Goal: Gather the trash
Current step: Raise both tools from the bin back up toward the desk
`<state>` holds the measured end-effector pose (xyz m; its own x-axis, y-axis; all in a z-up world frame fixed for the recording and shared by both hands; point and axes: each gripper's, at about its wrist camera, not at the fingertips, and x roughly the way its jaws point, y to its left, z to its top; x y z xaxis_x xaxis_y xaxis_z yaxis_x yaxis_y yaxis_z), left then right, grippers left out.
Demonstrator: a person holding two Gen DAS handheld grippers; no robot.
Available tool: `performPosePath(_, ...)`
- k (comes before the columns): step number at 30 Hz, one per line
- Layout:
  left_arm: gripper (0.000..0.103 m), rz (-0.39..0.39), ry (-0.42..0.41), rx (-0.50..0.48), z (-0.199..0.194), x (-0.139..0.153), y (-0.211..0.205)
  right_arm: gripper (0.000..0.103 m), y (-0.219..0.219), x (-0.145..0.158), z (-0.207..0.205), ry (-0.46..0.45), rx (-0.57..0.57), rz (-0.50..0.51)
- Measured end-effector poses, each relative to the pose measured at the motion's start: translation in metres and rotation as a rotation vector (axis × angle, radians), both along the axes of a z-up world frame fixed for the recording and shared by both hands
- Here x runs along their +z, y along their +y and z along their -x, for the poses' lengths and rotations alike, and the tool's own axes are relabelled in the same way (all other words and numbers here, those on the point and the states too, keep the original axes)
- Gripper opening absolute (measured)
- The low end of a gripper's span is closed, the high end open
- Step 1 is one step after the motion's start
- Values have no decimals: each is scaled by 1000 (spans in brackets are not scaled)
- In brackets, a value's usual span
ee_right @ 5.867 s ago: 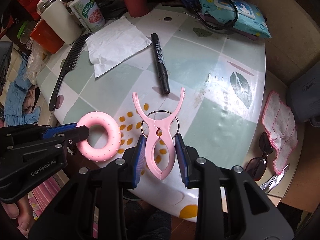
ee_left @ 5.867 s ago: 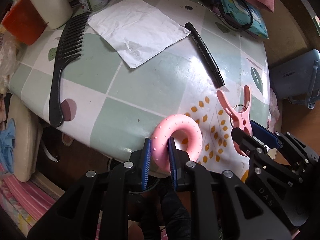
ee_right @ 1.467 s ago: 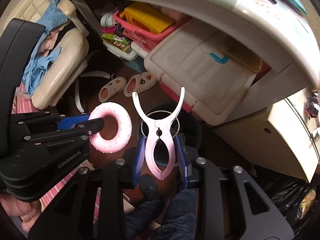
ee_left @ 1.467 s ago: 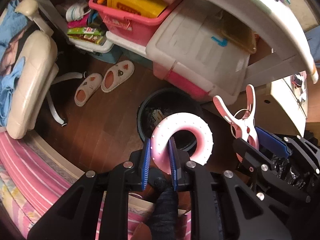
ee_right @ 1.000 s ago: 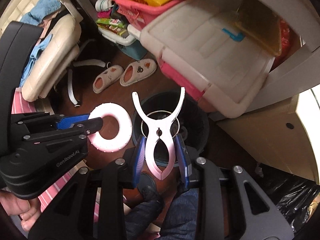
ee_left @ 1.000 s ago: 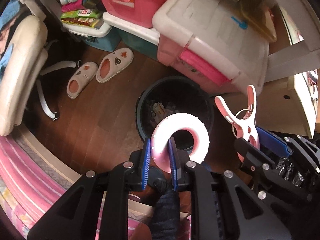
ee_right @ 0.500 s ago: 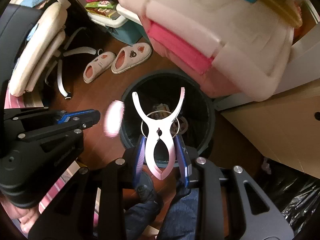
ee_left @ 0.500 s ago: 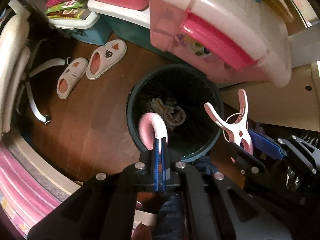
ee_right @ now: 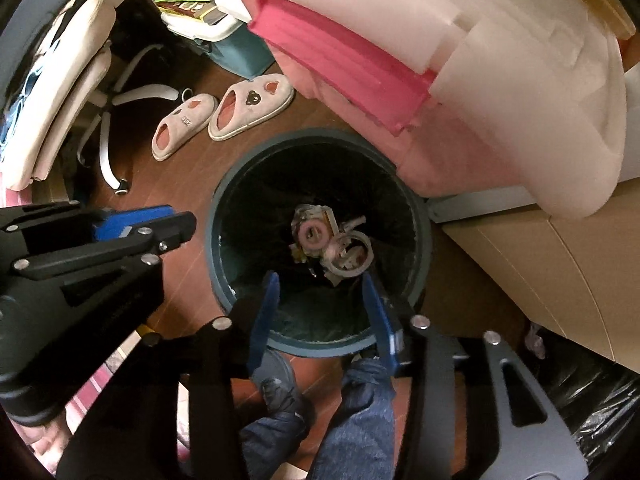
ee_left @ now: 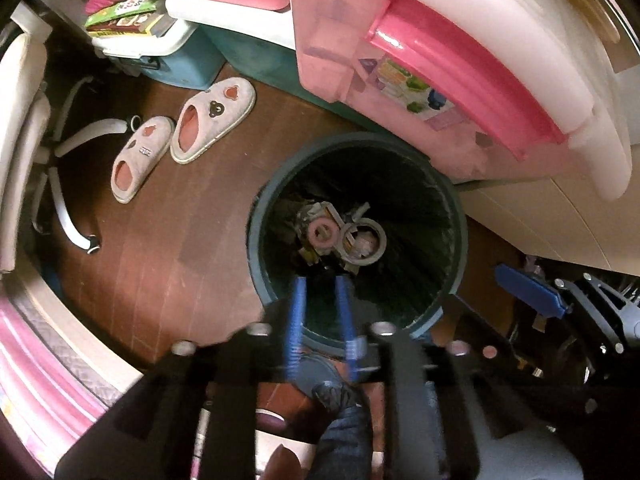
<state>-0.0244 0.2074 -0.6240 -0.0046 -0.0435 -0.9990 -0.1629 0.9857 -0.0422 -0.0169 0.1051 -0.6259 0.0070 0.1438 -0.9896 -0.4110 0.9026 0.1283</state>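
Observation:
A dark teal bin (ee_left: pixel 256 216) stands on the wooden floor right below both grippers. At its bottom a pink studded ring (ee_left: pixel 324 236) lies flat on other scraps. A pale pink clamp (ee_left: pixel 360 211) rests beside it, across a grey roll (ee_left: pixel 378 254). My left gripper (ee_left: pixel 320 280) hangs over the bin's near rim, its jaws opening with nothing between them. My right gripper (ee_right: pixel 320 280) hangs over the same bin (ee_right: pixel 216 216), its jaws also opening and empty. Below them lie the ring (ee_right: pixel 314 236) and the clamp (ee_right: pixel 352 224). Each view shows the other gripper: the left (ee_right: pixel 180 228), the right (ee_left: pixel 520 280).
A pink and white storage box (ee_left: pixel 460 60) overhangs the bin's far side. Two pink slippers (ee_left: pixel 180 136) and a white chair base (ee_left: pixel 68 184) sit at the left. A person's dark blue legs and socks (ee_right: pixel 352 408) stand just before the bin. A black bag (ee_right: pixel 592 408) lies at the right.
The pink ring has left my left gripper and the clamp has left my right gripper; both now lie in the bin. Both grippers have sunk closer to the bin, and their jaws stand wider.

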Motion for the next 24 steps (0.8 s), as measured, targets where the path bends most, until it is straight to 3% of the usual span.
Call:
performPosePath(12,76,-53,-13,21,-7,15,8,87,-7,15,-6,-25,-2,10)
performPosePath(18,86,-63,-24,33,-6,30,11,94,-10,30,-6,-33,-10,27)
performPosePath(24,88,-60,-33,38,-3,49,12,97,-9,51,-3,-44,-27,37)
